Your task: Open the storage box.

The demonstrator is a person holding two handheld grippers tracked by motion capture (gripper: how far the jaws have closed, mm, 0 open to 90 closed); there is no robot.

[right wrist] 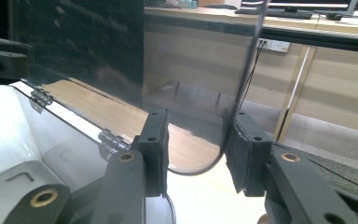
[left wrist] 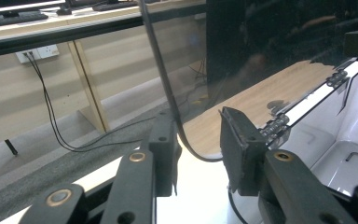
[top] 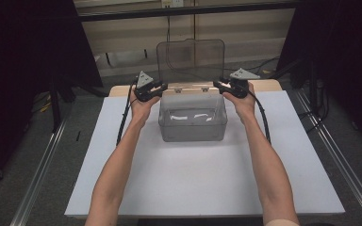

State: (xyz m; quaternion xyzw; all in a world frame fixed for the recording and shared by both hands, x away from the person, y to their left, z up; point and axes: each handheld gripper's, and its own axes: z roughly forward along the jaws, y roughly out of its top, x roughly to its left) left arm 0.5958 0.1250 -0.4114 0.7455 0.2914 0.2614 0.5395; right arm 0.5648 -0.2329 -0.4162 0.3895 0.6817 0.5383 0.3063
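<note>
The clear plastic box sat near the far middle of the white desk, and its hinged lid stood upright at the back edge, swung fully open. Both hands were up at the lid's lower corners: the left gripper at one, the right gripper at the other.

In the left gripper view the lid's edge ran between the jaws, close against one pad with a clear gap to the other, so that gripper stood loosely open around it, not clamped. The right gripper view told the same story: the lid's curved corner sat between the jaws, nearer the right pad, with plain daylight on the other side.

By the look of it, the opening step was finishing and the release was under way. The next move called for backing both grippers off sideways without nudging the lid, which looked free to fall forward on its hinges.

Inside the box: nothing visible, just bare white walls and glare.
</note>
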